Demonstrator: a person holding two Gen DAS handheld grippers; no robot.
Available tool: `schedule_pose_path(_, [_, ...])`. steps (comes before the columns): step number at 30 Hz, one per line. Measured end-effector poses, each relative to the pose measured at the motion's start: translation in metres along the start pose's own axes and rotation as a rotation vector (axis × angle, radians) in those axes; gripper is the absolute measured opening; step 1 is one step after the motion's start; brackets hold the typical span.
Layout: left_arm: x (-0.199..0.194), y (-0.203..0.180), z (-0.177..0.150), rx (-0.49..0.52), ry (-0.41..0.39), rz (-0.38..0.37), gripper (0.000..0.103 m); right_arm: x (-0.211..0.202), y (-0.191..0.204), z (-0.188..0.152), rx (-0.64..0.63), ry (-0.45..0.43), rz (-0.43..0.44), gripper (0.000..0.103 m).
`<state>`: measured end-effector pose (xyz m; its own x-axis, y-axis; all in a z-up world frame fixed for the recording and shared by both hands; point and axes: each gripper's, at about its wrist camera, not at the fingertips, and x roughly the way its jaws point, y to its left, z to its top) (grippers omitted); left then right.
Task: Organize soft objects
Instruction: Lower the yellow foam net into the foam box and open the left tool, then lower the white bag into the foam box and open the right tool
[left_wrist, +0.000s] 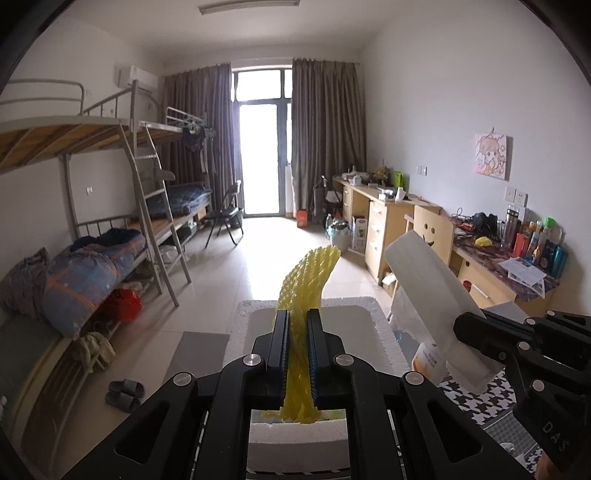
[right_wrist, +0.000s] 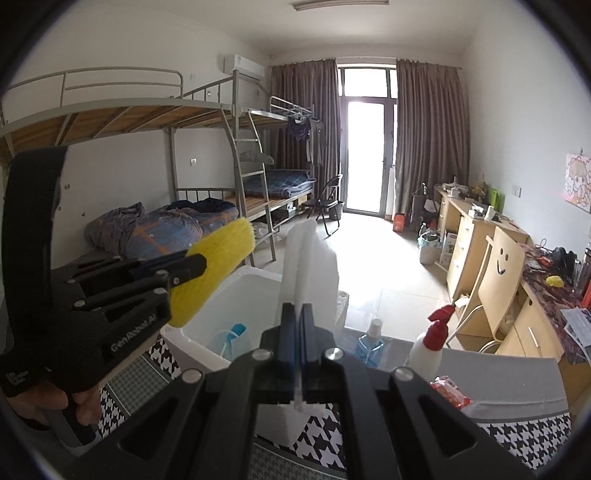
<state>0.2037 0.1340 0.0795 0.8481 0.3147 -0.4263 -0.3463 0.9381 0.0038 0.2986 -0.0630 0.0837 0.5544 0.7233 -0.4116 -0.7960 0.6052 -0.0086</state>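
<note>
We see a white foam box (right_wrist: 207, 332) holding a blue-capped pouch (right_wrist: 231, 338). The left tool (left_wrist: 297, 354) is clamped on a yellow foam net (left_wrist: 310, 273) above the box. The right tool (right_wrist: 297, 332) is clamped on a white foam sheet (right_wrist: 310, 258), held upright beside it.

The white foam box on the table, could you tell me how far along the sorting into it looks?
Done: only a clear pouch with a blue cap shows inside the foam box. In hand: the left gripper clamps yellow foam netting; the right gripper clamps a white foam sheet, both above the box. Left: dropping both in.
</note>
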Motion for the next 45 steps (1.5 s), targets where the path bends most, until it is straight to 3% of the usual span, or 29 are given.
schedule_pose_path(15, [0.034, 0.000, -0.006, -0.008, 0.085, -0.036, 0.012, 0.011, -0.005, 0.002, 0.013, 0.015, -0.011, 0.004])
schedule_pose_path(16, [0.036, 0.000, -0.006, -0.005, 0.095, -0.031, 0.015, 0.012, -0.005, 0.003, 0.014, 0.017, -0.013, 0.004])
schedule_pose_path(18, [0.040, 0.004, -0.008, -0.012, 0.113, -0.016, 0.032, 0.014, -0.007, 0.003, 0.020, 0.021, -0.014, 0.004])
schedule_pose_path(20, [0.039, 0.008, -0.008, -0.029, 0.108, 0.000, 0.064, 0.015, -0.008, 0.003, 0.023, 0.023, -0.015, 0.004])
schedule_pose_path(26, [0.029, 0.016, -0.006, -0.057, 0.069, 0.034, 0.083, 0.016, -0.008, 0.004, 0.025, 0.023, -0.014, 0.004])
schedule_pose_path(38, [0.014, 0.032, -0.003, -0.092, 0.020, 0.125, 0.100, 0.019, 0.000, 0.008, 0.012, 0.025, 0.014, 0.004])
schedule_pose_path(45, [0.006, 0.044, -0.006, -0.099, 0.000, 0.158, 0.101, 0.023, 0.006, 0.009, -0.003, 0.034, 0.037, 0.004])
